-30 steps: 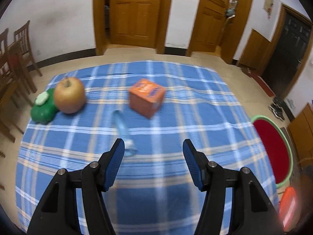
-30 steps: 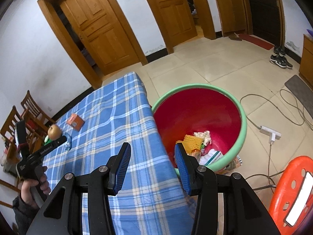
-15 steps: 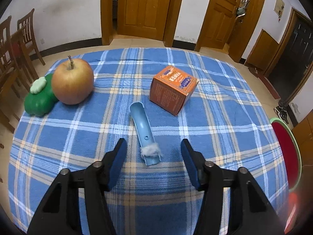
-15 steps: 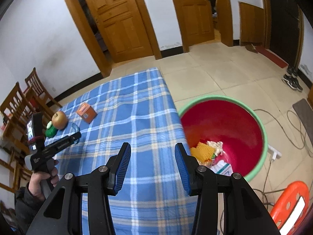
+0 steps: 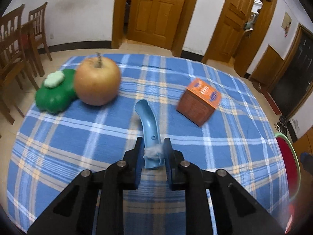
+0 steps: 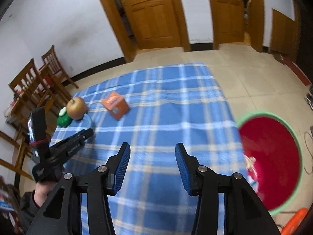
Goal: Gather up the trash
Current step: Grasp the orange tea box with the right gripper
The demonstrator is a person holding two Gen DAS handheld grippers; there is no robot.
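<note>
The jaws of the left gripper (image 5: 152, 152) are seen closing on the near end of a curved light-blue plastic piece (image 5: 149, 125), a tuft of white fluff (image 5: 153, 152) caught between them; the pads appear pressed on its edges. The piece is judged light, stiff and rather slippery, best taken across its narrow near end, as here. The jaws of the right gripper (image 6: 152, 166) are opening, with nothing between them. The piece lies on a blue checked tablecloth (image 5: 78, 137), near an apple (image 5: 97, 81), a green clover-shaped object (image 5: 55, 94) and an orange carton (image 5: 198, 101). A red basin (image 6: 270, 160) stands on the tiled floor beside the tabletop; wooden doors and chairs are seen beyond.
</note>
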